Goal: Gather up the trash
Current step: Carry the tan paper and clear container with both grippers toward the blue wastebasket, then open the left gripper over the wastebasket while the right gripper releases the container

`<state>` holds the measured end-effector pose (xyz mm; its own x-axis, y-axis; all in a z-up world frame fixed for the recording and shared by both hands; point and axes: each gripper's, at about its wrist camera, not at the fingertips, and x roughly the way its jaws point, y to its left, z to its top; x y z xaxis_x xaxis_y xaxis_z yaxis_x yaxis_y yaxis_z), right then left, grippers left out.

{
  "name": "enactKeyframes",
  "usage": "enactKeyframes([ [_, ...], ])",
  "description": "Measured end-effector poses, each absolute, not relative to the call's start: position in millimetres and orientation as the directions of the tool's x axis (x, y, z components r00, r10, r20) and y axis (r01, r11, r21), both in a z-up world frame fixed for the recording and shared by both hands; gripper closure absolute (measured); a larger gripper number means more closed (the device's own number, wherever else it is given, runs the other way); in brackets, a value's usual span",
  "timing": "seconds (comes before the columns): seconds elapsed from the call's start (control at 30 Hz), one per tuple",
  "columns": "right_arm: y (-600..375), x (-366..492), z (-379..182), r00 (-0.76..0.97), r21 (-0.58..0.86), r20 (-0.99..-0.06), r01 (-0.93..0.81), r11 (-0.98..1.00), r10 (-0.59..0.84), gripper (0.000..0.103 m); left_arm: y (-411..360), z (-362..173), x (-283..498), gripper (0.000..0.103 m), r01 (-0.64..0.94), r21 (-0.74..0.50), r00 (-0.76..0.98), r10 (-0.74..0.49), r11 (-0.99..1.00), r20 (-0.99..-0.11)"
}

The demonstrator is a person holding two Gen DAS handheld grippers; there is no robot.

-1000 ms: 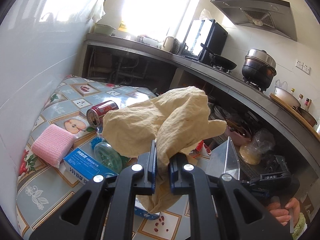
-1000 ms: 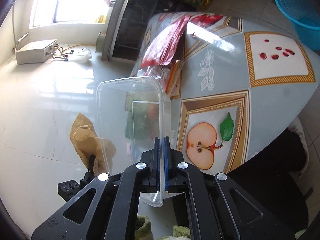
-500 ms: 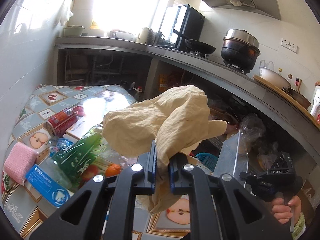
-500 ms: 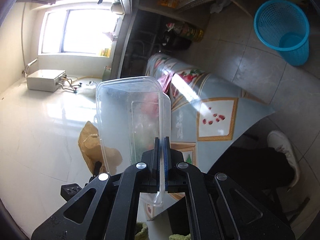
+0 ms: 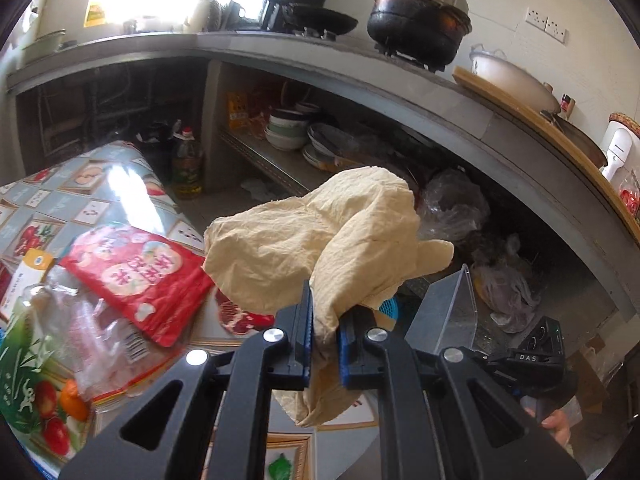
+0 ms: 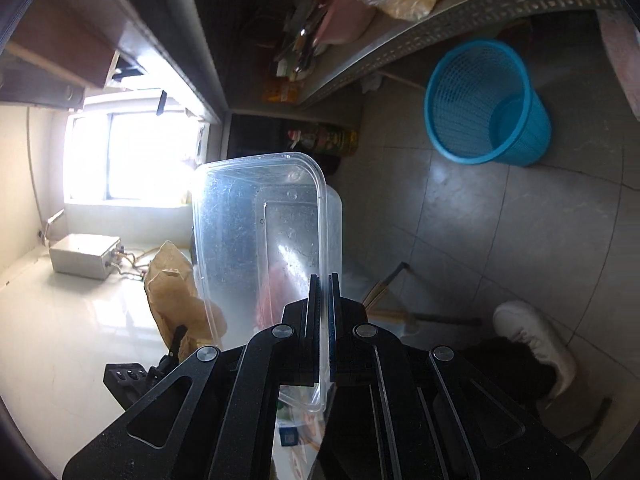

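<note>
My left gripper (image 5: 323, 338) is shut on a crumpled beige paper bag (image 5: 320, 248) and holds it up past the table's right edge. My right gripper (image 6: 323, 312) is shut on the rim of a clear plastic food container (image 6: 256, 240), held in the air; the container also shows in the left wrist view (image 5: 448, 312). A blue mesh trash basket (image 6: 488, 104) stands on the floor, far right in the right wrist view; a sliver of it (image 5: 386, 306) shows under the bag. The bag appears in the right wrist view (image 6: 172, 292).
The patterned table (image 5: 100, 192) at the left carries a red snack packet (image 5: 140, 276), clear wrappers (image 5: 92, 332) and a green printed bag (image 5: 24, 384). Counter shelves (image 5: 280, 160) with bowls and plastic bags lie ahead. A white shoe (image 6: 532, 336) is on the tiled floor.
Both grippers have swung right, away from the table toward the floor and shelves. The blue basket has grown larger in the right wrist view. Both grips are unchanged.
</note>
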<state>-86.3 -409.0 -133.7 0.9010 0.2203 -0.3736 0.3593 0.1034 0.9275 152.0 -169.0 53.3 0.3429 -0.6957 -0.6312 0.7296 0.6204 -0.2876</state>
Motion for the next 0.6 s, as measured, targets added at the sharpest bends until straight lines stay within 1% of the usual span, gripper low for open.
enactKeyframes([
  [0.13, -432, -104, -156, 0.885, 0.892, -0.452, 0.447, 0.067, 0.114, 0.101, -232, 29, 172, 0.094, 0.717, -0.351, 0.197, -0.658, 0.602, -0.727],
  [0.27, -454, -111, -183, 0.843, 0.844, -0.536, 0.534, 0.042, 0.053, 0.101, -294, 2, 182, 0.094, 0.737, -0.345, 0.107, -0.604, 0.582, -0.790],
  [0.43, -482, -83, -210, 0.786, 0.786, -0.618, 0.618, 0.024, 0.010, 0.101, -375, -44, 198, 0.094, 0.755, -0.332, 0.005, -0.511, 0.565, -0.859],
  [0.6, -511, -62, -232, 0.713, 0.712, -0.700, 0.701, 0.039, -0.037, 0.101, -441, -92, 210, 0.094, 0.767, -0.297, -0.031, -0.429, 0.569, -0.903],
])
